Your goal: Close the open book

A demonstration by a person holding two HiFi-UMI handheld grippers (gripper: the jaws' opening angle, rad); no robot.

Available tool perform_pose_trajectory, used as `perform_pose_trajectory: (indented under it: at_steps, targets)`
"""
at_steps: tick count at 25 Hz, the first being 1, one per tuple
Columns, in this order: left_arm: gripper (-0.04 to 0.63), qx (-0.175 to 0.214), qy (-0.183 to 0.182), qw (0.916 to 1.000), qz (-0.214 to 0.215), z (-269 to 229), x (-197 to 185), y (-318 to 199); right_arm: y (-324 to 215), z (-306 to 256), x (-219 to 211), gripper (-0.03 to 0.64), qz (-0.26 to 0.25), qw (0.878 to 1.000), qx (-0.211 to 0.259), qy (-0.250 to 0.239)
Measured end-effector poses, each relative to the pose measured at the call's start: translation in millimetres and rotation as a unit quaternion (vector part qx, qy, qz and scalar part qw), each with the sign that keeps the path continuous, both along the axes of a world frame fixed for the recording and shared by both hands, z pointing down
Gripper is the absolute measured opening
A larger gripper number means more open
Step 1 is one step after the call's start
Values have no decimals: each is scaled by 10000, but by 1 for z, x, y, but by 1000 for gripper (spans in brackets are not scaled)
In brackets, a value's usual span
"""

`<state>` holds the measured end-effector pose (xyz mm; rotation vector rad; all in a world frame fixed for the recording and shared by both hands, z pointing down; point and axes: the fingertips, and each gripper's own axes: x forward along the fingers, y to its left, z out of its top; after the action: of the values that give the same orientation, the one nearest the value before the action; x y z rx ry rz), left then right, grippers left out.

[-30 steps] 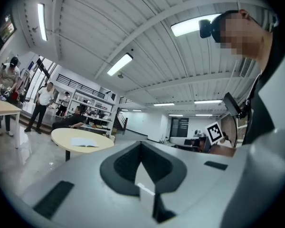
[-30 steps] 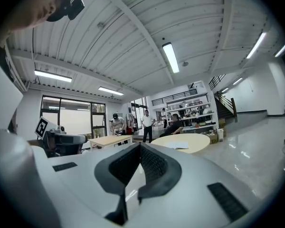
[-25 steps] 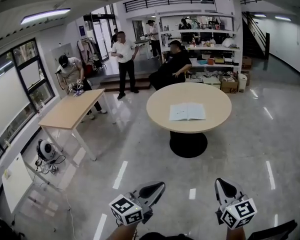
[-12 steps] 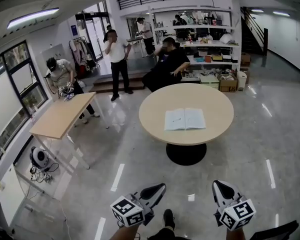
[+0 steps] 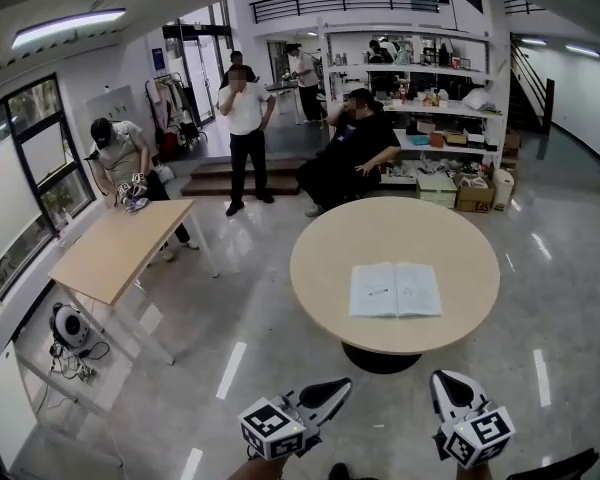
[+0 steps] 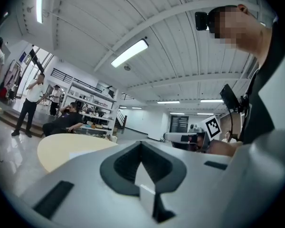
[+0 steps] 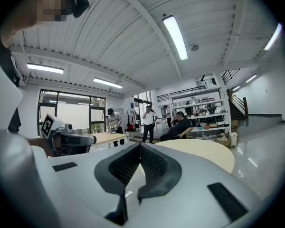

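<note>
The open book (image 5: pixel 395 290) lies flat with white pages up on the round tan table (image 5: pixel 325 268), right of centre in the head view. Both grippers are held low at the bottom edge, short of the table and apart from the book. My left gripper (image 5: pixel 332 391) is shut with nothing in it; its tips meet (image 6: pixel 141 144) and point level toward the table (image 6: pixel 61 148). My right gripper (image 5: pixel 443 386) is also shut and holds nothing. In its own view the jaws (image 7: pixel 140 145) close in front of the tabletop (image 7: pixel 204 153).
A rectangular wooden table (image 5: pixel 110 248) stands at the left, with a person (image 5: pixel 115 153) bent over its far end. Behind the round table a person (image 5: pixel 355 153) sits and another (image 5: pixel 245 128) stands. Shelves (image 5: pixel 435 103) and boxes (image 5: pixel 470 196) line the back.
The round table and the book have come nearer and lower in the head view. Both grippers travelled forward toward the table and stayed shut.
</note>
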<state>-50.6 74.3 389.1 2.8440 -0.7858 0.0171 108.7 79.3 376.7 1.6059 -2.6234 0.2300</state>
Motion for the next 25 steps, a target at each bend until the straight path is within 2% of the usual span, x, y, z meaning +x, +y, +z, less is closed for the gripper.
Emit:
perform_pose_trajectory:
  at_steps: [4, 8, 12, 19, 25]
  targets:
    - [-11, -52, 116, 9999, -75, -4, -10, -55, -52, 0, -8, -3, 23, 10000, -81, -39]
    - [-11, -6, 115, 9999, -48, 0, -4, -98, -98, 3, 1, -2, 97, 9998, -152, -12]
    - [-11, -145, 182, 9995, -198, 2, -2, -147, -144, 2, 4, -3, 39, 9999, -114, -23]
    - [-11, -110, 135, 9994, -291, 3, 36, -239, -241, 6, 36, -2, -132, 9999, -91, -48]
    - [-11, -172, 112, 9980, -602, -2, 53, -310, -311, -4, 56, -2, -452, 9990, -52, 37]
